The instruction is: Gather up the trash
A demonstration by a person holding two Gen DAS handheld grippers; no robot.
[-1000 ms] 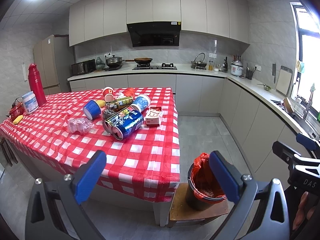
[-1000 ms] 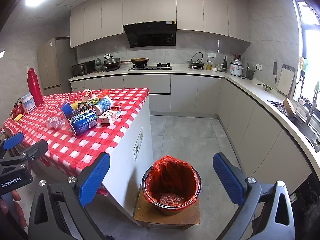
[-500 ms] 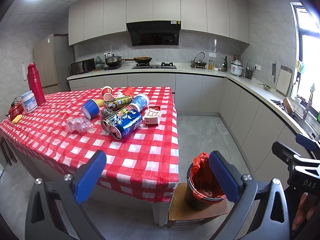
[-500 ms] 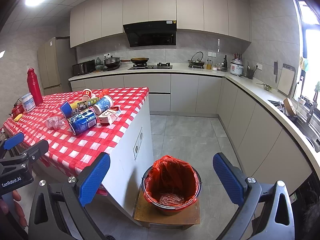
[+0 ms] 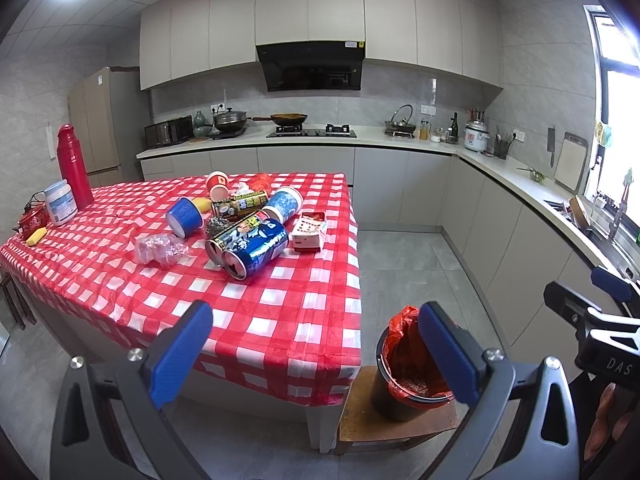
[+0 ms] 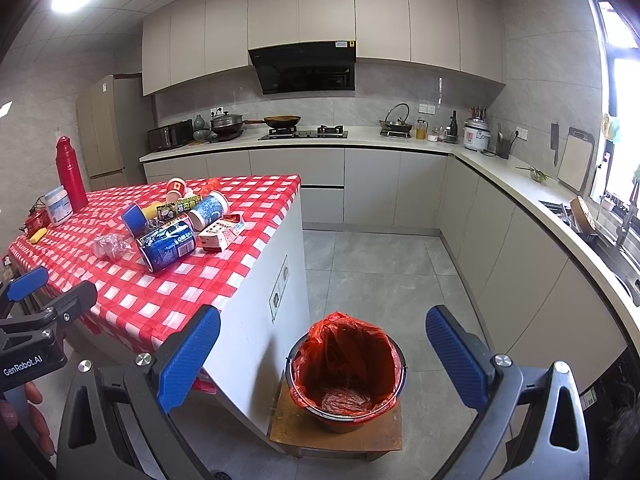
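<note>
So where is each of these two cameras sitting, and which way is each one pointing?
Left wrist view: rides the left gripper, facing the checkered table and its trash pile; its own open blue fingers show, with the right gripper at the right edge.
Right wrist view: rides the right gripper, looking down at the red-lined bin on a wooden stool; a hand shows bottom left.
Shared: table, blue can, bin, kitchen counter.

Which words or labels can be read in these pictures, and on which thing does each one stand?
"GenRobot.AI": on the left gripper body, seen from the right wrist view.
"DAS": on the right gripper body, seen from the left wrist view; more letters may be cut off.
Print on the cans, cups, small box and white tub: too small or blurred to read.
</note>
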